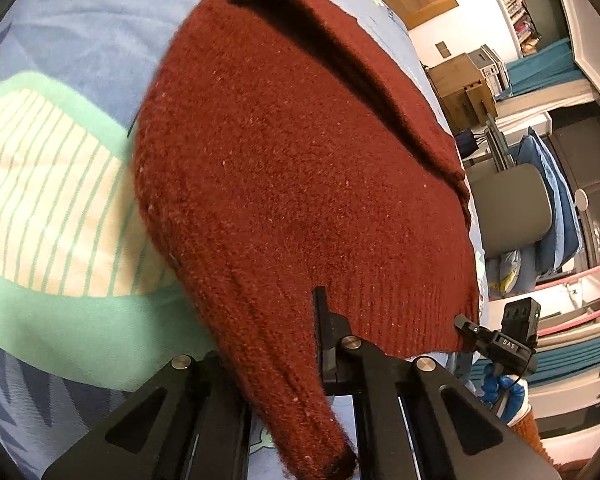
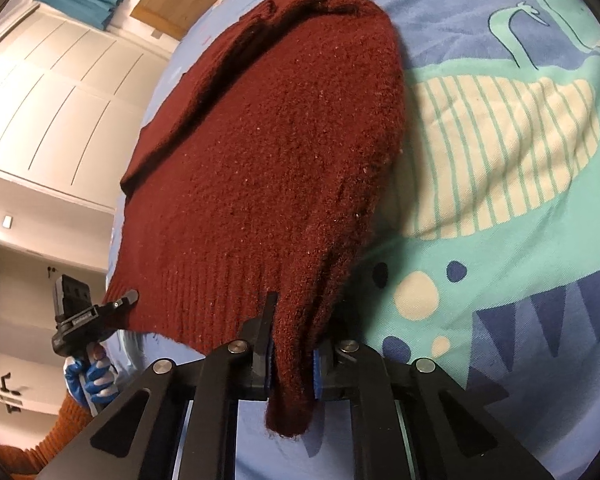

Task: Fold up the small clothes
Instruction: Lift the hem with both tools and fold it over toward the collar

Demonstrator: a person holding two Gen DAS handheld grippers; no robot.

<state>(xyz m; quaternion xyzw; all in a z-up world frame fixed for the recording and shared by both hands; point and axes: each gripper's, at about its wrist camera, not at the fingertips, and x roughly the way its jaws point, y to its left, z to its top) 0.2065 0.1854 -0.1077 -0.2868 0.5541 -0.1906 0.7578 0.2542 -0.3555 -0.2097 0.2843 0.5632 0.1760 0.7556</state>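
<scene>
A dark red knitted sweater (image 1: 300,168) lies on a blue bed cover (image 1: 80,20) with a dinosaur print, one side folded over the body. My left gripper (image 1: 288,344) is shut on the sweater's ribbed hem and sleeve cuff, which hangs between the fingers. In the right wrist view the same sweater (image 2: 268,152) fills the middle. My right gripper (image 2: 292,340) is shut on the hem and a hanging fold of the sweater. The right gripper also shows in the left wrist view (image 1: 466,326) at the hem's right corner; the left gripper shows in the right wrist view (image 2: 128,298) at the hem's left corner.
The bed cover (image 2: 500,140) carries a green and cream dinosaur print. Beyond the bed in the left wrist view stand a grey chair (image 1: 512,208), wooden boxes (image 1: 464,84) and bookshelves (image 1: 516,4). White cupboard doors (image 2: 52,92) show in the right wrist view.
</scene>
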